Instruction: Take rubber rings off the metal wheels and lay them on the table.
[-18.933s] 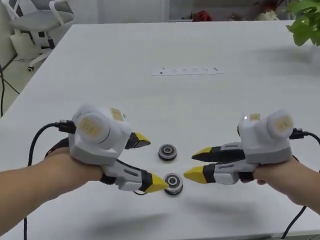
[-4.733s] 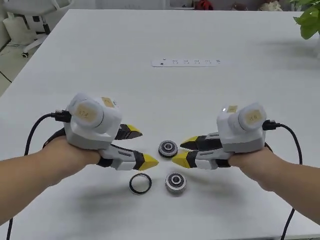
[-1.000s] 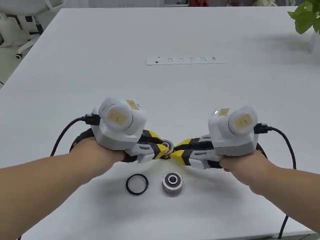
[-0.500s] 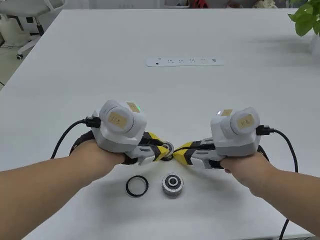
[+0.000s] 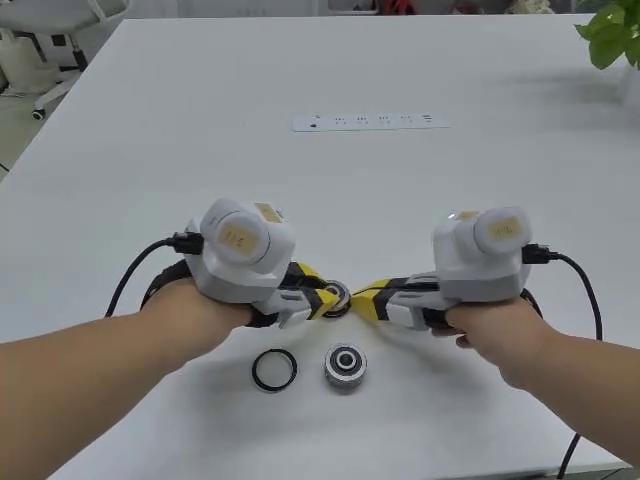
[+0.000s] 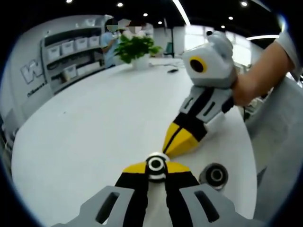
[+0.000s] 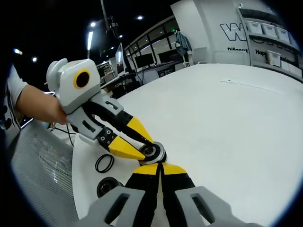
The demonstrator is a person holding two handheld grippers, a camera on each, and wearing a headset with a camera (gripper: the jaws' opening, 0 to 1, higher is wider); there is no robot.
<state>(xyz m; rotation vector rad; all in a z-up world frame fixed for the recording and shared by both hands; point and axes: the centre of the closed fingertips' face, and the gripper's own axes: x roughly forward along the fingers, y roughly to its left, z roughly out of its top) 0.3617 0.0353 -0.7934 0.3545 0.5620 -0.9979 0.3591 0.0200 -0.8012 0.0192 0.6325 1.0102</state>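
My left tongs [image 5: 320, 303] clamp 1 metal wheel [image 5: 335, 296] low over the table [image 5: 420, 200], hand level and pointing inward. My right tongs [image 5: 360, 297] face them, closed, tips touching the wheel's rim. 1 loose rubber ring [image 5: 273, 369] and a second wheel [image 5: 345, 365] lie nearer me.

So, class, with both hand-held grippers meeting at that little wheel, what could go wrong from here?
1. The left hand-held gripper pinches the wheel at its tips; a tug from the right hand-held gripper could pop it free.
2. The right tips look shut at the wheel's edge, but whether they caught its rubber is unclear, so they may slip.
3. A dropped wheel might scatter the loose ring and bare wheel lying nearby.
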